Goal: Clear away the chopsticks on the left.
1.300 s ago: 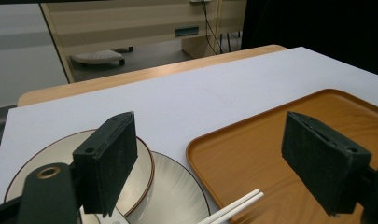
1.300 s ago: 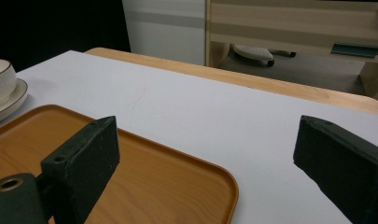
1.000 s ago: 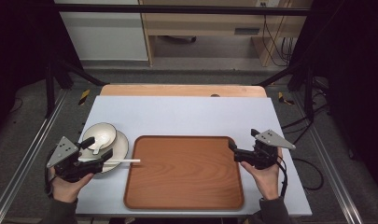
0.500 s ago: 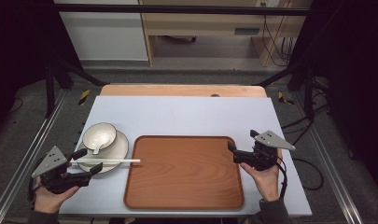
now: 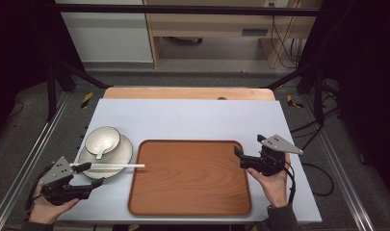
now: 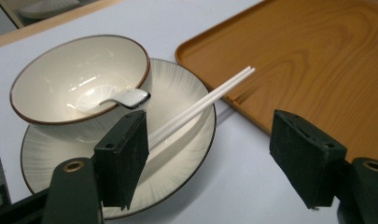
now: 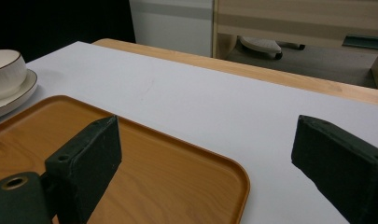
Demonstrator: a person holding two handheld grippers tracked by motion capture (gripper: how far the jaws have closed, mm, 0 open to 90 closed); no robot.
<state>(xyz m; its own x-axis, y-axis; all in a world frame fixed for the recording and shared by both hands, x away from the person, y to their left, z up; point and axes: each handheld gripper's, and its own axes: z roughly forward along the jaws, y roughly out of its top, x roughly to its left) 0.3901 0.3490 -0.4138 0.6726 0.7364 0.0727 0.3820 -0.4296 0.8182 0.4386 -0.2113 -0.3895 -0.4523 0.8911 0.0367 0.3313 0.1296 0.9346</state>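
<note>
Place: a lab or test room set up for recording, not a home.
Frame: black metal struts (image 5: 62, 72) stand around the table (image 5: 192, 115), with a bar across the top.
Floor: grey carpet, rails along both sides.
Wiring: cables (image 5: 284, 43) hang at the back right.
Furniture: plain wooden bench (image 5: 207, 24) and white cabinet (image 5: 106, 33) behind.

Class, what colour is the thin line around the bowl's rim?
Dark brown, on a cream bowl; it shows best in the left gripper view.
</note>
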